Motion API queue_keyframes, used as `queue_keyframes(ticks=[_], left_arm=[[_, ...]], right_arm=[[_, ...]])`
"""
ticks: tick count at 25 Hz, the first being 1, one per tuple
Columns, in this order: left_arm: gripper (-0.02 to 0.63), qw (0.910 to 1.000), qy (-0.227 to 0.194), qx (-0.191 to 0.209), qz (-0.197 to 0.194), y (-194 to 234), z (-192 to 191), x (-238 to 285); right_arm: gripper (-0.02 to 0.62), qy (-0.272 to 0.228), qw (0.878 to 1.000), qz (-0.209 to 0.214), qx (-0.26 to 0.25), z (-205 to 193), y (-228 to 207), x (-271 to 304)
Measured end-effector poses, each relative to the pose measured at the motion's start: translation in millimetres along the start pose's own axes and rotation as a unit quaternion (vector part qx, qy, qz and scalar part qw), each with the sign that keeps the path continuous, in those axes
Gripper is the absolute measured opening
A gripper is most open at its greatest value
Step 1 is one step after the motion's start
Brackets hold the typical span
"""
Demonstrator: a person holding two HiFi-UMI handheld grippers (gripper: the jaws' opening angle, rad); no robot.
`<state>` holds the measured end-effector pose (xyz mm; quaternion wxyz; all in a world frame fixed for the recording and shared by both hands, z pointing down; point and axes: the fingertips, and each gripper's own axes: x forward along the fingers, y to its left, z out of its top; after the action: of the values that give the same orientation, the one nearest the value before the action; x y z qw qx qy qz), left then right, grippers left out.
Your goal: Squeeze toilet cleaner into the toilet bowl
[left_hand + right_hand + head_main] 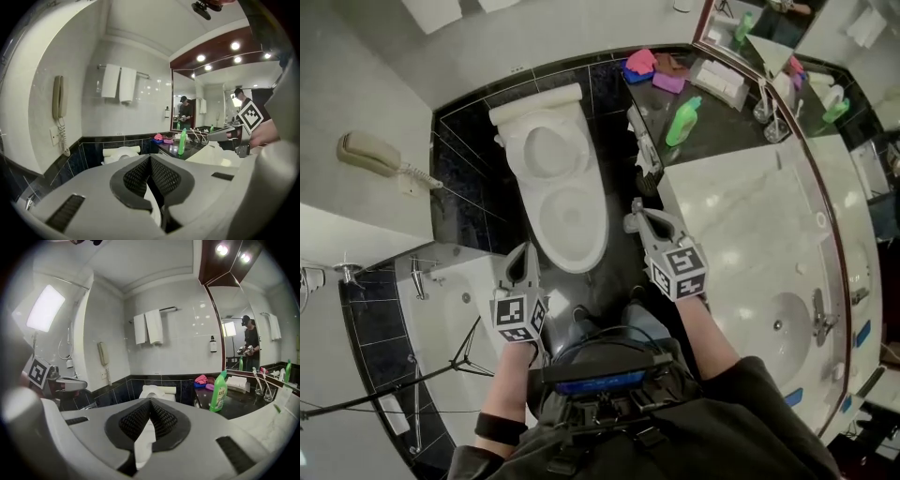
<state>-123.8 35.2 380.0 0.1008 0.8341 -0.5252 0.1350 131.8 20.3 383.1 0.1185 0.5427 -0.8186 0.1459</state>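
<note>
The white toilet (558, 192) stands open against the black-tiled wall, its bowl just beyond both grippers. A green cleaner bottle (682, 120) stands upright on the black counter to the toilet's right, out of reach of either gripper. My left gripper (523, 253) hangs at the bowl's near left rim, shut and empty. At the bowl's right side my right gripper (636, 216) is also shut, holding nothing. The left gripper view has the toilet (121, 153) and bottle (181, 142) past the closed jaws. In the right gripper view the bottle (218, 392) stands right of the toilet (157, 391).
A bathtub (441, 309) lies to the left with a tripod (441, 370) by it. The white marble counter with a sink (778, 323) runs along the right. Pink and purple cloths (652, 67) lie at the counter's far end. A wall phone (370, 155) hangs on the left.
</note>
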Motion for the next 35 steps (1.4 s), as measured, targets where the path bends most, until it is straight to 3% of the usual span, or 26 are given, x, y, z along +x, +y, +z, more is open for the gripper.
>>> queue_keyframes(ticks=[9, 24, 29, 35], left_arm=[[0.006, 0.9997, 0.001, 0.007, -0.025, -33, 11, 19], [0.008, 0.9989, -0.005, 0.021, -0.041, -105, 42, 84], [0.008, 0.9968, 0.004, 0.031, -0.073, -119, 46, 109], [0.008, 0.9892, 0.015, 0.046, -0.138, -134, 49, 153]], right_arm=[[0.012, 0.004, 1.0, -0.005, 0.025, -11, -24, -14], [0.012, 0.002, 0.999, 0.002, 0.036, -19, -101, -24], [0.012, 0.009, 0.999, -0.017, 0.051, -25, -116, -17], [0.012, 0.008, 0.996, -0.061, 0.071, -27, -134, -12]])
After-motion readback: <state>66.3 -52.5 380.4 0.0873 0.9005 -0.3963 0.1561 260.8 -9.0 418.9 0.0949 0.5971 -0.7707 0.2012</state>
